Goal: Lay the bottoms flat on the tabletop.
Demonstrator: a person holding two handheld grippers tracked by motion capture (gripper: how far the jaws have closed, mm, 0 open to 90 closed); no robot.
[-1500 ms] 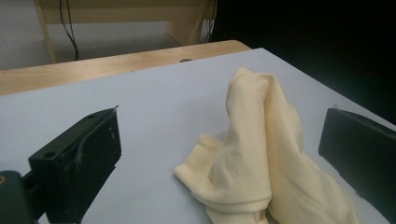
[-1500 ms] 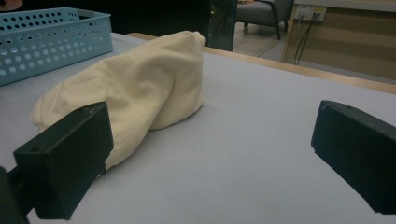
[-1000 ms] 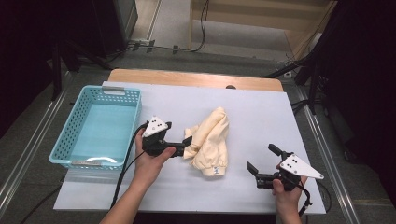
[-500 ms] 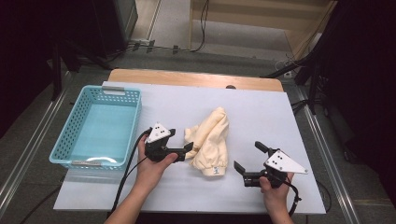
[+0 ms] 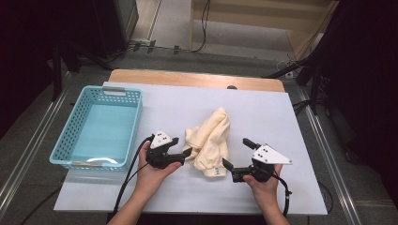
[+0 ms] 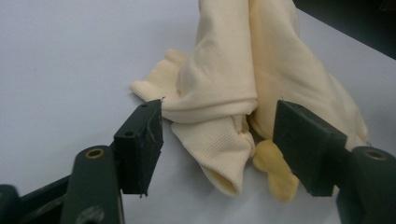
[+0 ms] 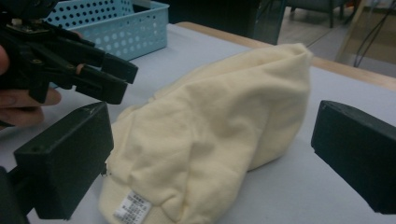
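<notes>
A crumpled cream garment (image 5: 211,140) lies in the middle of the white table (image 5: 169,101). My left gripper (image 5: 183,146) sits at its left edge. In the left gripper view the jaws (image 6: 219,126) straddle a ribbed cuff (image 6: 219,154) and a fold of the cloth (image 6: 233,79); they have just been closing, and the pads are not pressing on it. My right gripper (image 5: 235,152) stands open at the garment's lower right. Its wide jaws (image 7: 212,154) frame the cloth bundle (image 7: 210,102) near a white label (image 7: 133,205), apart from the cloth.
A light blue perforated basket (image 5: 96,129) stands at the left of the table, also behind the left gripper (image 7: 116,79) in the right gripper view. A wooden strip (image 5: 187,79) runs along the far edge. Cables trail from both grippers toward the front edge.
The right gripper has moved left, up to the garment. The left gripper has dropped a little at the garment's left edge and its jaws have narrowed around the cloth.
</notes>
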